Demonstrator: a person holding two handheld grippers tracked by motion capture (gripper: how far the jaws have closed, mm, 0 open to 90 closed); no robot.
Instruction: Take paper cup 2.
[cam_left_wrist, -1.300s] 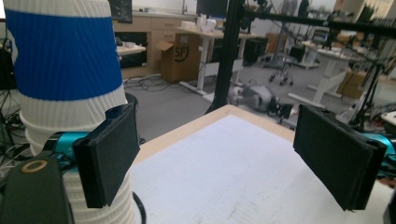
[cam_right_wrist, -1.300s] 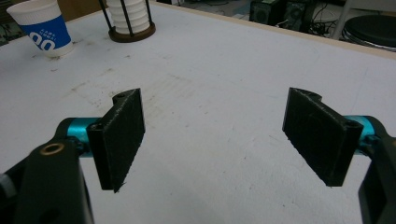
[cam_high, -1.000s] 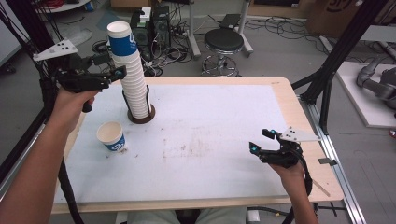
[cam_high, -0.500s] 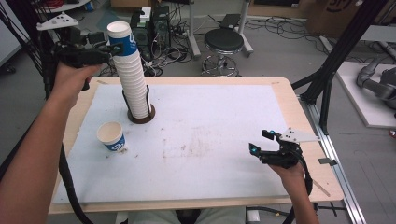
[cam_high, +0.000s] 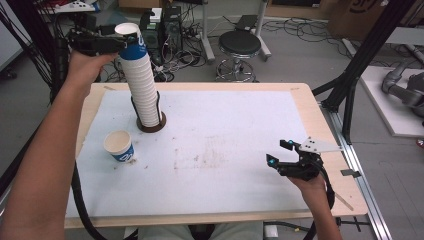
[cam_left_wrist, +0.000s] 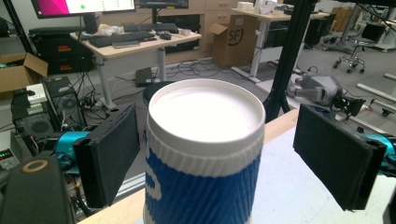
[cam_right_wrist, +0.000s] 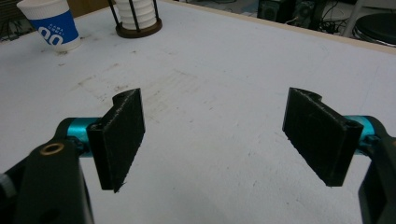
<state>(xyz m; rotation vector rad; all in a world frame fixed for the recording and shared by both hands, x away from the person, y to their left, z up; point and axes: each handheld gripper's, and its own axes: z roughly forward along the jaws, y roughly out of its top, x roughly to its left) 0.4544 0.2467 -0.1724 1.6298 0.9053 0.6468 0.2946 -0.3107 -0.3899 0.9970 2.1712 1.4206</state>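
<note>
A tall stack of white and blue paper cups (cam_high: 142, 85) stands in a dark round holder (cam_high: 151, 125) at the table's back left. My left gripper (cam_high: 120, 44) is level with the top cup (cam_left_wrist: 205, 140), which sits between the two black pads (cam_left_wrist: 109, 154) with a gap on each side, so the gripper is open. A single upright cup (cam_high: 119, 145) stands on the white mat in front of the holder. At the table's front right my right gripper (cam_high: 278, 153) hovers low over the mat, open, with nothing between its pads (cam_right_wrist: 123, 135).
The white mat (cam_high: 225, 130) covers most of the wooden table (cam_high: 320, 120). A black stool (cam_high: 240, 45), computer towers and cables lie on the floor behind. A black frame post (cam_high: 360, 75) rises at the right edge.
My left gripper has risen along the stack from below the top cup to level with it. The right gripper has not moved.
</note>
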